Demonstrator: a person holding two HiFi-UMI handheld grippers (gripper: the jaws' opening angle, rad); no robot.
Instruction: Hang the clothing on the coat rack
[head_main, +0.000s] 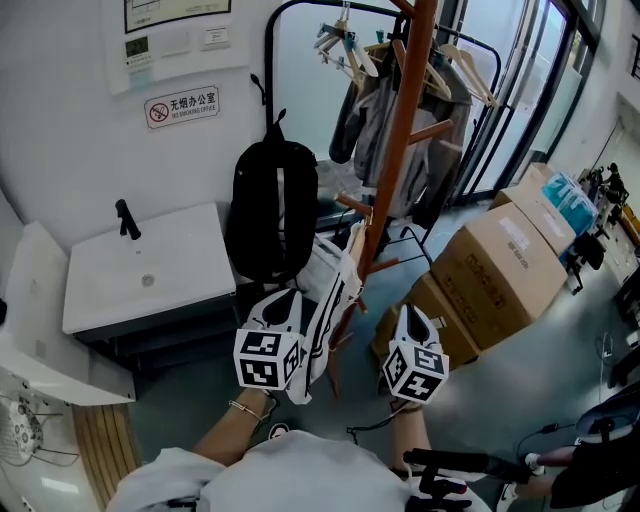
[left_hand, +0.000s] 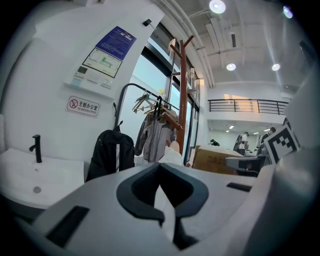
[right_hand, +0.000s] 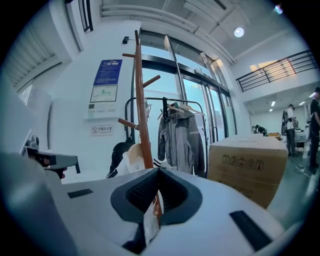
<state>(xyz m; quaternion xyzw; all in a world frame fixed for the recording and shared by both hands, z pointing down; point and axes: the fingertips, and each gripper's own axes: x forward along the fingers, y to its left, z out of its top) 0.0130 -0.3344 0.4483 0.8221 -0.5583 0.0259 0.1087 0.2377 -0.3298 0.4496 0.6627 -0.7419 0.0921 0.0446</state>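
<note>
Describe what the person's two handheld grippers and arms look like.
Both the left gripper and right gripper have smooth white plastic bodies with dark grey jaw pads, each carrying a cube of black-and-white square markers. A thin bracelet circles the left wrist.

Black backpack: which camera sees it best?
The head view. It shows almost the whole backpack, strap to bottom. The left gripper view shows it smaller, bottom hidden; the right gripper view shows only a dark bit beside the wooden pole.

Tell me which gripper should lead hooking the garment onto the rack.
Right, probably: the right gripper faces the coat rack pole head-on, a low peg just beside it. Both are shut on the garment; the left gripper sits farther from the pole.
</note>
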